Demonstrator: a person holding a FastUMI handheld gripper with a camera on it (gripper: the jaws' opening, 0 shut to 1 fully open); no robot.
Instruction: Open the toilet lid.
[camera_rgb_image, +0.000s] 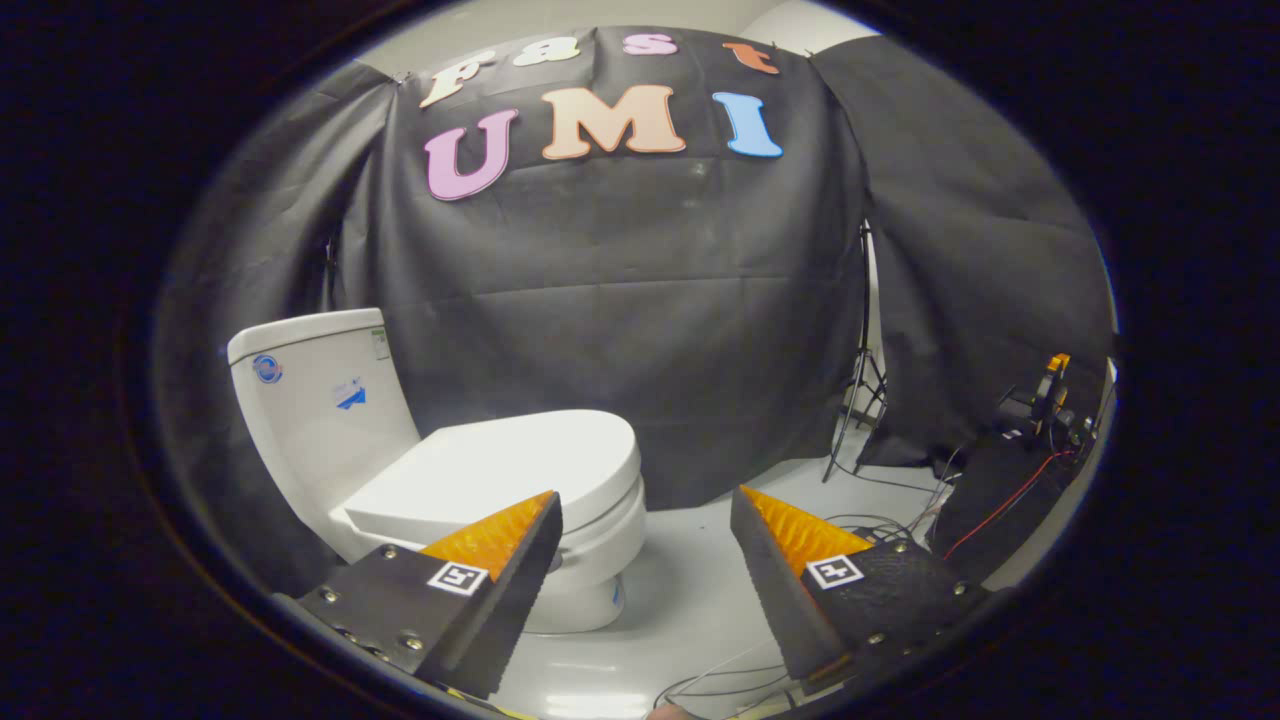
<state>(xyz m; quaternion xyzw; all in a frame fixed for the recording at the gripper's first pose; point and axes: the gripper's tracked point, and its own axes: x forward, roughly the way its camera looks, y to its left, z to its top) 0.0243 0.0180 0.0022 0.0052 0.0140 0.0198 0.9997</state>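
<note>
The gripper (645, 520) hangs in the air with its two fingers spread wide and nothing between them, low in the frame, pointed at the floor (690, 590) just to the right of the toilet (450, 480). The toilet sits in the lower left of the frame against the black cloth wall (620, 300), its tank (315, 400) at the back left, and the lid (520, 465) lies flat and closed on the bowl, its rounded front edge facing right, just beyond the tip of the left finger (500, 560). Nothing touches the lid yet. To my eye the good way in is to swing left and come down to the front lip, slip one finger under the overhang where the lid meets the seat, and lift in an arc back toward the tank instead of pulling straight up. Cables (890, 520) trail over the floor at the lower right, near a light stand (862, 380).
</note>
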